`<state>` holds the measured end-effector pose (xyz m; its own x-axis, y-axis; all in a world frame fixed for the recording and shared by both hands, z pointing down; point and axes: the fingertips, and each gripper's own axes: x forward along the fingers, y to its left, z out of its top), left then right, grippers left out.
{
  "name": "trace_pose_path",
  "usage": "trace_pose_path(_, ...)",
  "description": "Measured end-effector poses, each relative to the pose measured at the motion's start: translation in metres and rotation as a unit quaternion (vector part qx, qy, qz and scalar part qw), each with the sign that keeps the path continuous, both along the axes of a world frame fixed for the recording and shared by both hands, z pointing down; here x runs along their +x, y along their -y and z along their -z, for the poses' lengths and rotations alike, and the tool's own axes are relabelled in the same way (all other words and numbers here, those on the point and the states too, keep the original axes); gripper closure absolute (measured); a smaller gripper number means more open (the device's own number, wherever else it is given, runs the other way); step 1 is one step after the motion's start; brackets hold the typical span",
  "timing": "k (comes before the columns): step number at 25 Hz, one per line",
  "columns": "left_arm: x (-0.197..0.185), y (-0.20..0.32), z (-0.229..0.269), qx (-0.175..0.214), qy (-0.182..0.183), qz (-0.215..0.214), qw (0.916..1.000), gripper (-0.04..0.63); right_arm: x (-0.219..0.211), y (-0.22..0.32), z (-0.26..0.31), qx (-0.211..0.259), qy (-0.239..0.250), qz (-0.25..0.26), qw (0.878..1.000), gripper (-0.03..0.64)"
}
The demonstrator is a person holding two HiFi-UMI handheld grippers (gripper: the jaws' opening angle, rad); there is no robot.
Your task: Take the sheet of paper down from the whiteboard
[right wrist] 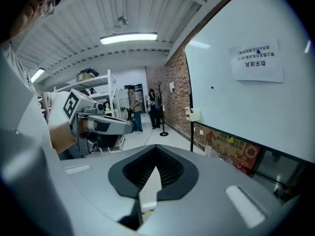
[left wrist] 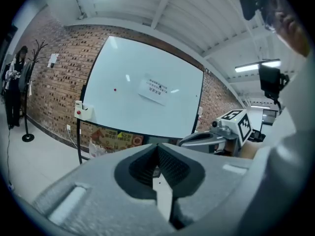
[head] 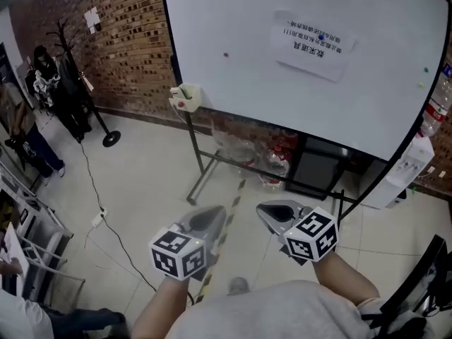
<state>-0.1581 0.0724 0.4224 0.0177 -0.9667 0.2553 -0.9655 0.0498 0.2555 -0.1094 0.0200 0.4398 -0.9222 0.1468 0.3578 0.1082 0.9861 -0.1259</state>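
- Two grey, smooth-shelled grippers are held out low in front of the whiteboard (head: 233, 20), well short of its surface, each carrying a cube of black-and-white square markers.
- The left gripper (head: 219, 210) has its jaws closed: the ribbed dark pads meet at their tips, with nothing between them.
- The right gripper (head: 263, 209) is the same, its ridged pads pressed together at the tip and empty.
- One sheet of paper (head: 313, 46), flat, white and rectangular with lines of dark print, is stuck to the upper right part of the whiteboard, with a small blue magnet (head: 321, 38) at its top edge.
- The whiteboard is a large glossy panel with a thin dark frame, standing on a dark metal-tube stand (head: 198, 168).
- A small round dot (head: 226, 55) sits on the whiteboard, left of the sheet.
- A small white box with a red button (head: 187, 97) hangs at the whiteboard's lower left corner.
- A rough brick wall (head: 134, 41) runs behind the whiteboard, and a black coat stand (head: 70, 62) with a round base stands well to its left.
- Pale, smooth floor tiles (head: 141, 168) lie below the whiteboard, crossed by a strip of yellow-and-black tape (head: 233, 196).
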Motion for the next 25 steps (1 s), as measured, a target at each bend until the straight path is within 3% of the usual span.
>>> trace_pose_path(3,-0.052,0.025,0.012,0.012,0.003,-0.009,0.9999,0.592,-0.041,0.029,0.016,0.010,0.013,-0.024,1.000,0.618)
trace_pose_path(7,-0.088,0.085,0.007,0.021,0.004,-0.030,0.9993,0.592,-0.073,0.085,0.016,0.026,0.019,-0.047,0.998,0.618)
trace_pose_path(12,-0.087,0.129,0.009,0.026,-0.003,-0.081,0.9964,0.592,-0.079,0.118,0.017,0.030,0.017,-0.078,0.996,0.618)
trace_pose_path(25,-0.064,0.250,0.026,0.024,0.022,-0.149,0.9883,0.594,-0.065,0.225,0.030,0.028,0.029,-0.133,0.990,0.618)
